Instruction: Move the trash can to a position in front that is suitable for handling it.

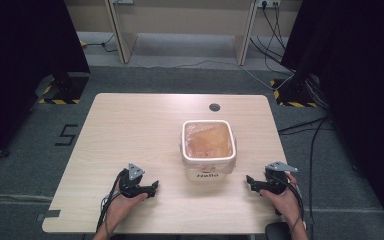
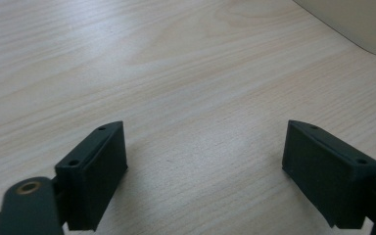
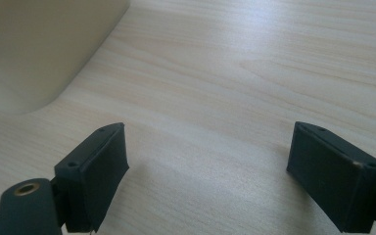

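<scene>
We see a white, square plastic tub (image 1: 209, 150) sitting on the light wooden table (image 1: 130, 130). It sits a bit to the right of the middle of the table, and something orange-brown shows at its top. We cannot tell if that is a see-through lid or just what is inside.

Our left gripper (image 1: 151, 188) rests on the table near the front edge, to the left of the tub. Our right gripper (image 1: 250, 181) rests near the front edge too, on the tub's right side. Both point in toward the tub, but neither one touches it.

In the left gripper view, the two black jaws of the left gripper (image 2: 203, 161) stand wide apart with just bare wood between them. A corner of the tub (image 2: 357, 24) peeks in at the top right. In the right gripper view, the jaws of the right gripper (image 3: 208, 166) stand wide apart too, with nothing between them. The pale, rounded wall of the tub (image 3: 34, 44) shows at the top left.

So we think the job has not really begun. The tub looks untouched. We have to reach it, take hold of it and do the work. All of that is left.

On the front of the tub there is a small red mark, and under it dark letters that look like "Hello". The floor left of the table has a black mark like a "5" (image 1: 66, 135).
</scene>
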{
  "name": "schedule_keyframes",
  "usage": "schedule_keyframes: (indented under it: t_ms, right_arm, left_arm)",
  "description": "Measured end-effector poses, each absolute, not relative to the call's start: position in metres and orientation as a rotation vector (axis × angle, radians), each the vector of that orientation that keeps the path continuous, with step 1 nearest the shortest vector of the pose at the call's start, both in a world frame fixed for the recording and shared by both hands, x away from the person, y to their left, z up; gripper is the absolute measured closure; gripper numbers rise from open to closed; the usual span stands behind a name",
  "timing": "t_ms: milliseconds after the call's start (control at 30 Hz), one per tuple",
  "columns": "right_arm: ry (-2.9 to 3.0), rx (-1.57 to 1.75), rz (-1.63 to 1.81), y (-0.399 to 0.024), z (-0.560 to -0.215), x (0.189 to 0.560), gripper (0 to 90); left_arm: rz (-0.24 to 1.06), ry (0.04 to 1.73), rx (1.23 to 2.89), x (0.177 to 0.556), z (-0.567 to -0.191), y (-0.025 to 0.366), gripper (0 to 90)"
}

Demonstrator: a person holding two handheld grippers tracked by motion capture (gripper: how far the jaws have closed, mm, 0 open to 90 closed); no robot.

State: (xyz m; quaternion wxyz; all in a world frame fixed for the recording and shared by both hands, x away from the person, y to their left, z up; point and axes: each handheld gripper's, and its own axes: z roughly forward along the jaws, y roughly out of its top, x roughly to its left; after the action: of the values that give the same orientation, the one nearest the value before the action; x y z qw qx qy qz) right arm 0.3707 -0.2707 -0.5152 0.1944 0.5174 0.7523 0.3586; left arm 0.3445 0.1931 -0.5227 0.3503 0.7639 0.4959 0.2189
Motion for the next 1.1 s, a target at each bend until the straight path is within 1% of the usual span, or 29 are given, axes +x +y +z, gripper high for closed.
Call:
schedule_keyframes:
  t_ms: [100,200,500,667,800,967,1100]
  right_arm:
    - [2.085,1.489,1.05,-0.272,-0.515,0.372,15.8]
    - [2.031,1.536,1.096,-0.274,-0.513,0.376,15.8]
    - [1.958,1.551,1.133,-0.275,-0.501,0.389,16.2]
    - [1.945,1.497,1.16,-0.264,-0.494,0.403,16.5]
    - [1.955,1.474,1.178,-0.247,-0.491,0.417,17.2]
    - [1.978,1.465,1.18,-0.232,-0.494,0.43,19.4]
    - [2.011,1.454,1.171,-0.223,-0.497,0.436,19.4]
  left_arm:
    - [0.586,1.311,1.961,0.345,-0.523,0.194,16.6]
    - [0.559,1.312,1.926,0.346,-0.521,0.193,16.6]
    - [0.481,1.305,1.837,0.362,-0.505,0.176,16.6]
    - [0.456,1.303,1.804,0.373,-0.504,0.165,16.6]
    - [0.422,1.297,1.783,0.386,-0.505,0.157,16.6]
    - [0.415,1.29,1.791,0.397,-0.506,0.151,16.6]
    - [0.393,1.29,1.738,0.408,-0.503,0.143,16.6]
